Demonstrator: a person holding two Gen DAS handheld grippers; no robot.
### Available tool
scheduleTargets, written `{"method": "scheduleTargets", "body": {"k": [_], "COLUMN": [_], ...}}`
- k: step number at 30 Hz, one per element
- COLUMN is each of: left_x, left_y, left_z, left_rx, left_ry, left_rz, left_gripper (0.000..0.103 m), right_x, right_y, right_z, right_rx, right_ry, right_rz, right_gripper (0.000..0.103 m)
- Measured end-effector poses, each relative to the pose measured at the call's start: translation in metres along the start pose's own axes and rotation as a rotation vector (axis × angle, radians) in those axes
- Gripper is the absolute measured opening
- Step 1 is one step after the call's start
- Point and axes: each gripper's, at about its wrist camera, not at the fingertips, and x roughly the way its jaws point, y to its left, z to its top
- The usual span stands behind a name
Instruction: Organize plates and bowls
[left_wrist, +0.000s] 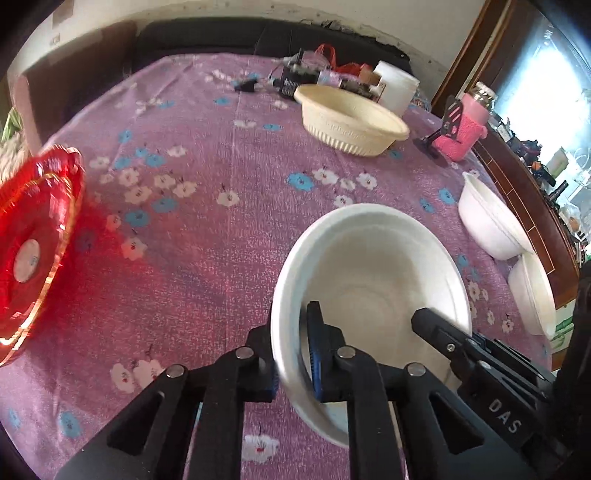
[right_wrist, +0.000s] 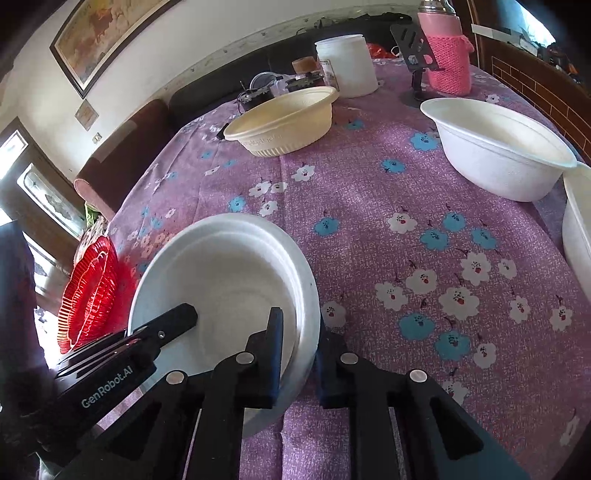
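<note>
A white foam bowl (left_wrist: 373, 273) is held over the purple flowered tablecloth (left_wrist: 207, 206) by both grippers. My left gripper (left_wrist: 291, 354) is shut on its left rim. My right gripper (right_wrist: 299, 354) is shut on its right rim (right_wrist: 306, 295); the bowl's inside shows in the right wrist view (right_wrist: 229, 273). Each gripper's finger shows inside the bowl in the other view. Two more white bowls (left_wrist: 491, 221) sit at the right. A cream ribbed bowl (left_wrist: 351, 118) sits farther back. A red scalloped plate (left_wrist: 33, 240) lies at the left edge.
At the table's far side stand a white tub (left_wrist: 397, 86), a pink knit-covered bottle (left_wrist: 463, 125), a black phone stand (left_wrist: 443, 129) and small clutter. A dark sofa is behind the table. A brown cabinet is on the right.
</note>
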Motion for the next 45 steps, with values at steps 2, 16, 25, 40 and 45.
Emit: {"method": "scheduleTargets", "body": {"k": [2,16,25,40,45], "left_x": [-0.012,-0.085,-0.117,-0.092,-0.072], "left_y": [-0.003,0.033,0.101,0.232,0.252], "left_z": [-0.001,-0.007,-0.004,0.017,0.017], "left_rx": [0.013,-0.027,-0.099,-0.233,-0.284], "left_ry": [-0.036,-0.177,-0.248,-0.181,-0.132], "left_rz": [0.012,0.055,0.141,0.254,0.235], "left_gripper": [0.012,0.012,0.012,0.014,0.014], "right_x": [-0.006,-0.037,-0.022,0.077,0.104], "right_y": [0.004,0.061,0.140,0.255,0.263], "right_z": [-0.001,0.001,0.005,0.022,0.020], "right_rx": [-0.011,-0.114,-0.228,-0.335,-0.341], "right_ry": [-0.011,-0.064,-0.051,0.076,0.121], "right_rz": [-0.001,0.068,0.130,0.163,0.138], "right_gripper": [0.015,0.015,0.015,0.016,0.016]}}
